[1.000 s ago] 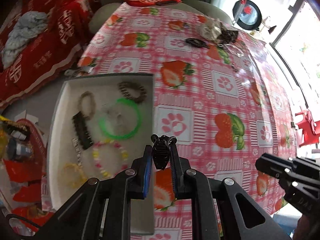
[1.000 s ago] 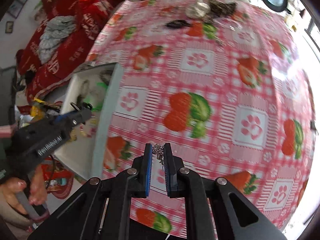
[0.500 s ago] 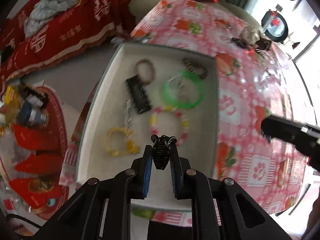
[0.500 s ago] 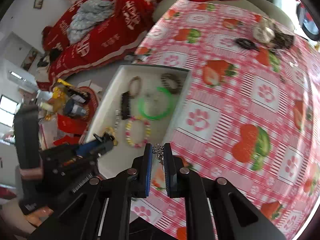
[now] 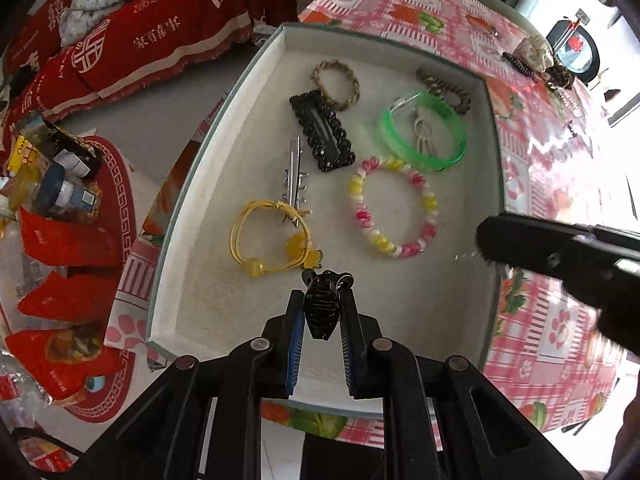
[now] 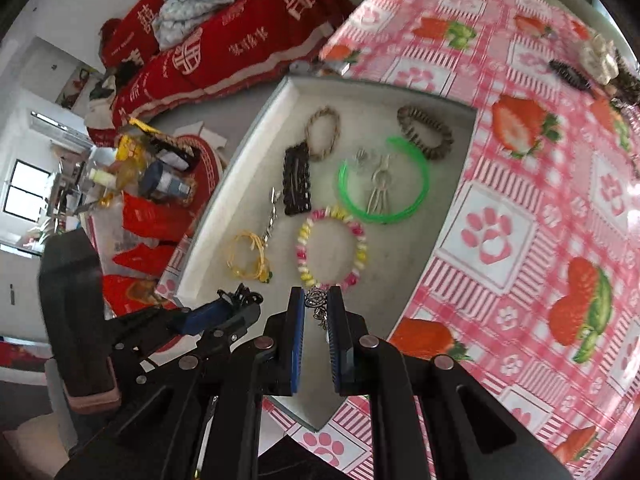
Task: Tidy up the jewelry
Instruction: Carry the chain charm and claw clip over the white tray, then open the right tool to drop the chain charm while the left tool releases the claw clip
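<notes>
A white tray (image 5: 208, 184) lies on the strawberry tablecloth and holds several hair ties, bangles and clips. My left gripper (image 5: 322, 312) is shut on a small black claw clip (image 5: 320, 308), hovering over the tray's near end beside a yellow hair tie (image 5: 272, 236). In the right wrist view my right gripper (image 6: 316, 312) is shut on a small silver metal trinket (image 6: 316, 300), held just above the tray (image 6: 440, 208) near the pink and yellow bead bracelet (image 6: 332, 246). The left gripper (image 6: 224, 312) shows to its left.
More hair pieces, a dark clip (image 6: 568, 74) and a cream scrunchie (image 6: 600, 58), lie at the table's far end. A red-covered sofa (image 5: 132, 28) and clutter with red packets on the floor (image 5: 60, 216) sit left of the table edge.
Both grippers have travelled left from over the tablecloth to above the tray and sunk a little, each still holding its item. The tray now fills both views.
</notes>
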Action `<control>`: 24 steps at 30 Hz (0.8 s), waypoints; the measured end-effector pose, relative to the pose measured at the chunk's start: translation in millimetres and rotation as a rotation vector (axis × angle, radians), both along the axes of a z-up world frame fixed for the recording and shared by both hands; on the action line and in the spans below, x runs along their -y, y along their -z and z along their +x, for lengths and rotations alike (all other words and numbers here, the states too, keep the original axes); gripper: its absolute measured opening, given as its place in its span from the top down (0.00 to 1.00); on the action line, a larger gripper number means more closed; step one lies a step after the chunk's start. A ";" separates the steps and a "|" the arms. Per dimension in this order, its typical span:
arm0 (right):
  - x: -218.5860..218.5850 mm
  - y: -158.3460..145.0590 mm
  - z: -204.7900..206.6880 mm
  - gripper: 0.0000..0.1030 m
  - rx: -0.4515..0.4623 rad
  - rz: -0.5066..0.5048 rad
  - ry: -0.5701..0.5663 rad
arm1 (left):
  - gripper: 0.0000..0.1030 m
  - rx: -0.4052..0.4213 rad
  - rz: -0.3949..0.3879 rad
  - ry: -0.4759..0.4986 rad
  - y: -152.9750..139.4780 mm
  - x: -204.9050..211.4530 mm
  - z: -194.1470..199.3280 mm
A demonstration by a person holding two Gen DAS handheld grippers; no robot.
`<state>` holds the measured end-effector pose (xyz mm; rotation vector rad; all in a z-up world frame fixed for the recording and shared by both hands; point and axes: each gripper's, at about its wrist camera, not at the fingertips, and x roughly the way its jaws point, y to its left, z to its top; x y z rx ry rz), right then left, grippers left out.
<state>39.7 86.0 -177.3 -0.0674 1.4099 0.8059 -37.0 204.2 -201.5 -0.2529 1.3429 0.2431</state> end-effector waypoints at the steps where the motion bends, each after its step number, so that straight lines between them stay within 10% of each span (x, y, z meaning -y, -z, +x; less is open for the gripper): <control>1: -2.5 6.4 -0.8 0.89 -0.009 -0.008 -0.005 | 0.77 -0.004 0.001 -0.001 2.7 -0.6 0.2; 17: -23.4 65.6 1.3 0.88 -0.074 -0.123 -0.052 | 0.77 -0.054 0.044 0.008 22.5 -1.3 3.2; 24: -33.7 59.0 0.5 0.69 -0.060 -0.124 -0.063 | 0.77 -0.057 0.048 -0.001 18.0 -4.9 5.6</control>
